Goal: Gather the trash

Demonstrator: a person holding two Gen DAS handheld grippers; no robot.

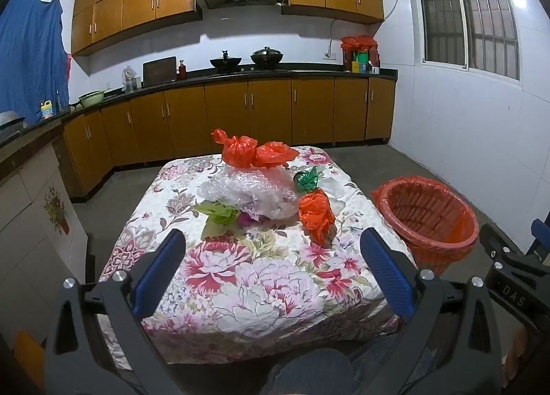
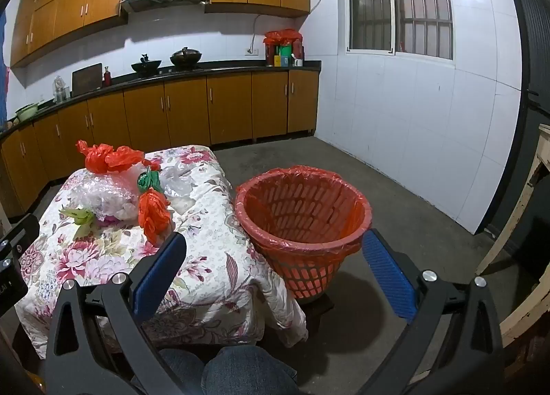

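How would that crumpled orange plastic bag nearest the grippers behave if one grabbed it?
The crumpled orange bag is thin film, so probably very light and floppy, squashing between the pads. It may slide on the floral cloth if nudged. It looks unlikely to break.

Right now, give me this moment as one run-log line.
stage: start | left gripper: open, empty | right gripper: open, empty | plastic bags on table | lined basket: beside table

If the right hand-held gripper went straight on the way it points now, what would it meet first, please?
Most likely the red trash basket beside the table: it sits dead ahead between the open right hand-held gripper fingers, though depth is hard to judge.
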